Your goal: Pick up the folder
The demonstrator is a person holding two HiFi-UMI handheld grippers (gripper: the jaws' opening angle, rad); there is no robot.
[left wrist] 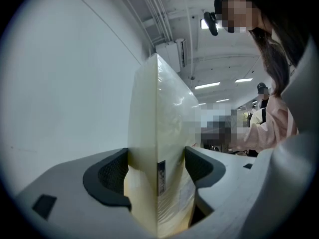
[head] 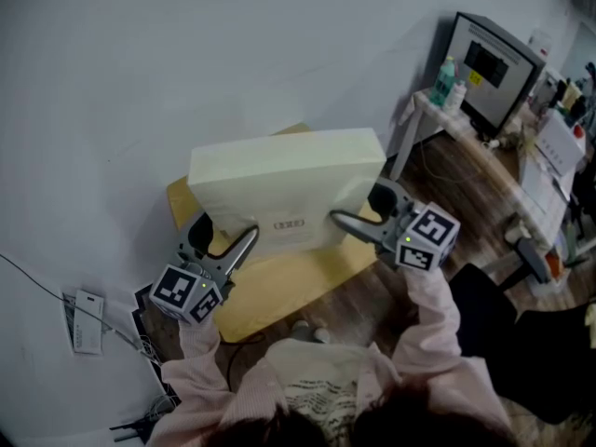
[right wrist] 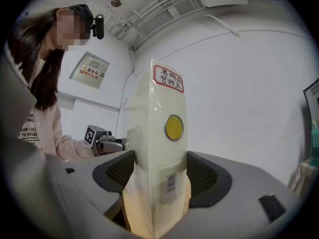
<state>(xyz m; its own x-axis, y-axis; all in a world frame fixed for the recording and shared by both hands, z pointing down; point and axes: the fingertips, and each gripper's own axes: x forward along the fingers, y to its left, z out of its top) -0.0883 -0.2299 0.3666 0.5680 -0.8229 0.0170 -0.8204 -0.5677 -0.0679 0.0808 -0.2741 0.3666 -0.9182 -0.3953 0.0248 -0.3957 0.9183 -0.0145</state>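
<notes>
A thick cream-white folder (head: 289,189) hangs upright above a yellow-brown tabletop (head: 279,291), gripped at both ends. My left gripper (head: 237,245) is shut on the folder's left end (left wrist: 159,143), whose edge fills the gap between the dark pads (left wrist: 112,173). My right gripper (head: 349,222) is shut on the right end, the spine (right wrist: 159,148), which bears a round yellow sticker (right wrist: 174,127) and a red-bordered label (right wrist: 169,78). In the right gripper view the left gripper's marker cube (right wrist: 95,134) shows past the folder.
A pale wall fills the left of the head view. Cables and a white tag (head: 86,322) lie at the lower left. To the right stands a desk with a monitor (head: 494,68) and bottles (head: 445,84). Beside the table a dark chair (head: 503,333) stands on the wooden floor.
</notes>
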